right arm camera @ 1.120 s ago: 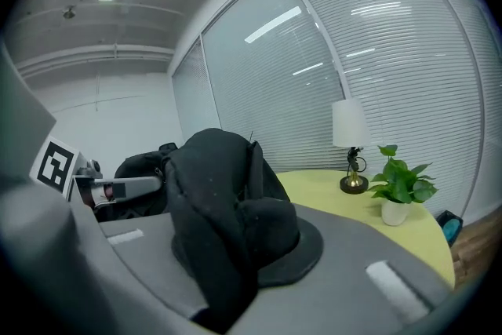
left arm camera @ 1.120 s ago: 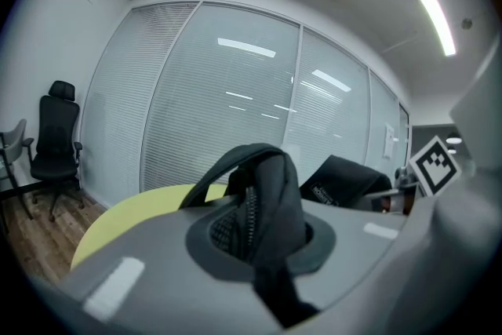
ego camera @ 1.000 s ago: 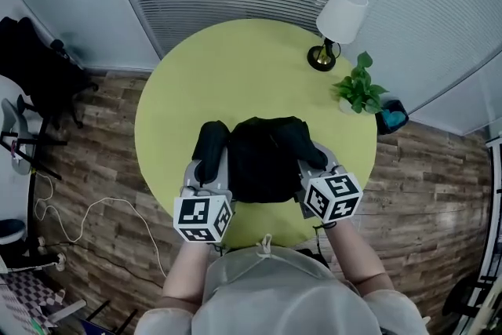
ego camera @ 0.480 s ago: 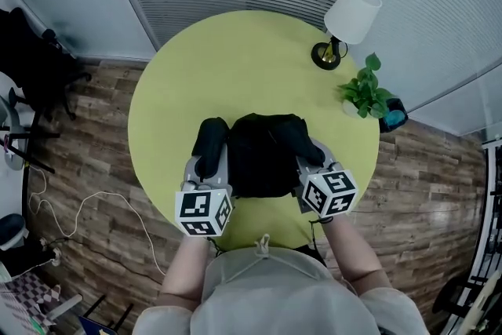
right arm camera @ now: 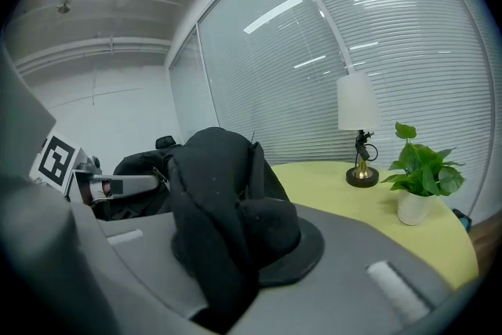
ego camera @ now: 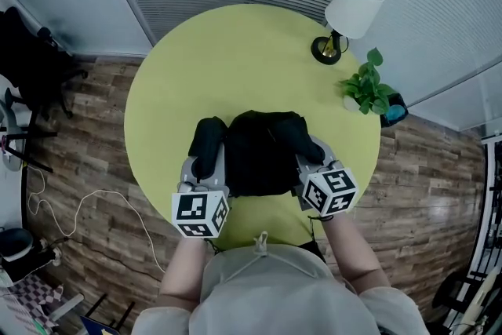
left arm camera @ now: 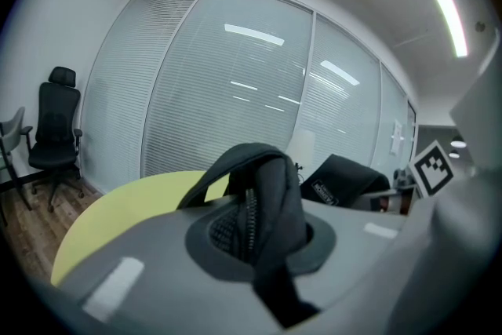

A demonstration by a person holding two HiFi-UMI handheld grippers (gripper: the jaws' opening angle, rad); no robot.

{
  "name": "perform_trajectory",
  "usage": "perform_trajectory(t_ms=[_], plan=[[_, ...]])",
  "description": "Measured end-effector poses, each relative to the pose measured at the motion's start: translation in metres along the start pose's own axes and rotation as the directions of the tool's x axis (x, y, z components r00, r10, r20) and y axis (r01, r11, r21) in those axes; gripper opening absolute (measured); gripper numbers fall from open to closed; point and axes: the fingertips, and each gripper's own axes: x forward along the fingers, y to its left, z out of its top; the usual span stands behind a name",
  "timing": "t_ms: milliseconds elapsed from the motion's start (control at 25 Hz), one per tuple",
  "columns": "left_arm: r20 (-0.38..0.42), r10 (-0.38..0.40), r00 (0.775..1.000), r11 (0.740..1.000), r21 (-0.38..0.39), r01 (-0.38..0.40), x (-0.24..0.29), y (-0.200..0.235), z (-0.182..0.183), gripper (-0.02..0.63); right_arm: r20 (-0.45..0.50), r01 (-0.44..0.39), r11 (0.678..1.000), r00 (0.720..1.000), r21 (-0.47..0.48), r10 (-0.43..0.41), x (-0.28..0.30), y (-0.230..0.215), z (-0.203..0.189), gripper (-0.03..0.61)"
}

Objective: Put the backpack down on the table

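Hiding left gripper and right gripper jaws, backpack fabric bunches between them.

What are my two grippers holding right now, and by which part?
Both hold the black fabric backpack: the left gripper is shut on a padded fold at its left side, the right gripper on a bunched fold at its right side.
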Motion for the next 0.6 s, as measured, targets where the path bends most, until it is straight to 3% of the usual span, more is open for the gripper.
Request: perform_trajectory(t_ms=[440, 520, 600], plan=[[-0.028, 0.037, 0.999, 0.999, 0.03, -0.036, -0.003, 0.008, -0.025, 0.043, -0.025, 0.113, 0.994, 0.993, -0.009, -0.114, -0.007, -0.005, -0.023, 0.043], [-0.024, 0.036, 0.999, 0.999, 0.036, -0.035, -0.006, 0.007, -0.028, 0.054, -0.033, 0.109, 0.994, 0.993, -0.019, -0.11, -0.01, -0.002, -0.026, 0.072], [-0.027, 0.024, 0.999, 0.999, 0.03, -0.023, -0.009, 0.004, -0.032, 0.113, -0.04, 0.105, 0.994, 0.994, -0.036, -0.107, -0.011, 0.0, -0.029, 0.168]])
